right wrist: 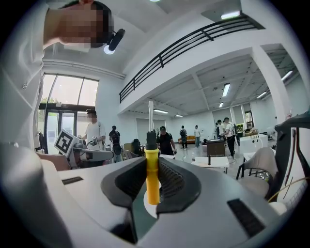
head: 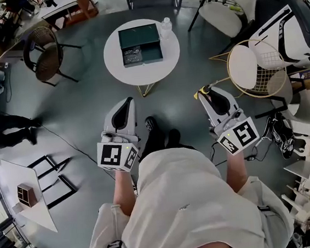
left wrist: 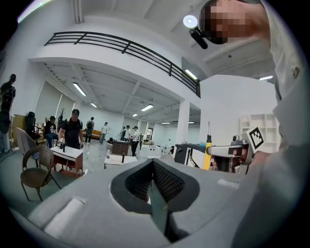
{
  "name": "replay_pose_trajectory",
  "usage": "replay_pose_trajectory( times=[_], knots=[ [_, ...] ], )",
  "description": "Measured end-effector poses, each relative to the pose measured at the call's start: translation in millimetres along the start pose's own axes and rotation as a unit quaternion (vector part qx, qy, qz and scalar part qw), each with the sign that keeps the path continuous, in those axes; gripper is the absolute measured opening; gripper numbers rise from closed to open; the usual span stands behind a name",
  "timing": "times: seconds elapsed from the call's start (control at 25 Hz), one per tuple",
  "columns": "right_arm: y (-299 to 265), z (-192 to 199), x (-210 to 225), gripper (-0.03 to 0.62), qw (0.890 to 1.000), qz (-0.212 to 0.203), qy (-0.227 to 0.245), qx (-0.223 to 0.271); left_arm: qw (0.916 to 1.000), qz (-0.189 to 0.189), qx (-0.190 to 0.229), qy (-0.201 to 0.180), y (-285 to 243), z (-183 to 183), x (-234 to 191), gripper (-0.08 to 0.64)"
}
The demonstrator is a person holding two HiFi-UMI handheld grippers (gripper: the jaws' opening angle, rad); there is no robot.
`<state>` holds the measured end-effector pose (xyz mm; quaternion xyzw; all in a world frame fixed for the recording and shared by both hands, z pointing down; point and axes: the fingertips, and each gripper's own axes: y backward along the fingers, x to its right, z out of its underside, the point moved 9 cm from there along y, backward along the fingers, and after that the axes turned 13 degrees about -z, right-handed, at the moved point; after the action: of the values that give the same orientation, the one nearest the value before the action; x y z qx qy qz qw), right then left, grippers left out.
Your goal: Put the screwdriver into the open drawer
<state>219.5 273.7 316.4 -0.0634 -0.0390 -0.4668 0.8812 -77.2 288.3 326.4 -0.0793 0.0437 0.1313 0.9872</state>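
Observation:
The screwdriver [right wrist: 151,177] has a yellow handle and a black collar, and it stands upright between the jaws of my right gripper [right wrist: 151,167], which is shut on it. In the head view my right gripper [head: 207,94] is at the right with the yellow handle [head: 202,92] at its tip. My left gripper [head: 123,112] is shut with nothing in it; its pads [left wrist: 162,181] meet. The open dark green drawer [head: 140,44] lies on a round white table [head: 114,59], ahead of both grippers and well apart from them.
A clear bottle [head: 166,26] stands on the table beside the drawer. Chairs ring the table: a wicker one [head: 45,52] at the left, a wire one [head: 259,65] at the right, a white one [head: 230,5] at the back right. Several people stand in the hall.

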Motion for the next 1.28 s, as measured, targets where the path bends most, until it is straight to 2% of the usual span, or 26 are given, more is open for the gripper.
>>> replay_pose_trajectory(
  times=[0.52,0.8,1.28],
  knots=[
    [-70,-17,19,0.078,0.999,0.038,-0.005,0.004,0.9994,0.033,0.006,0.004,-55,-25,-63,0.011],
    [-102,-9,14,0.078,0.998,0.052,-0.018,0.000,0.9989,0.044,-0.011,0.005,-70,-22,-95,0.011],
    [-111,-1,33,0.078,0.997,0.063,-0.030,-0.016,0.9973,0.064,-0.036,0.006,-104,-13,-99,0.011]
  ],
)
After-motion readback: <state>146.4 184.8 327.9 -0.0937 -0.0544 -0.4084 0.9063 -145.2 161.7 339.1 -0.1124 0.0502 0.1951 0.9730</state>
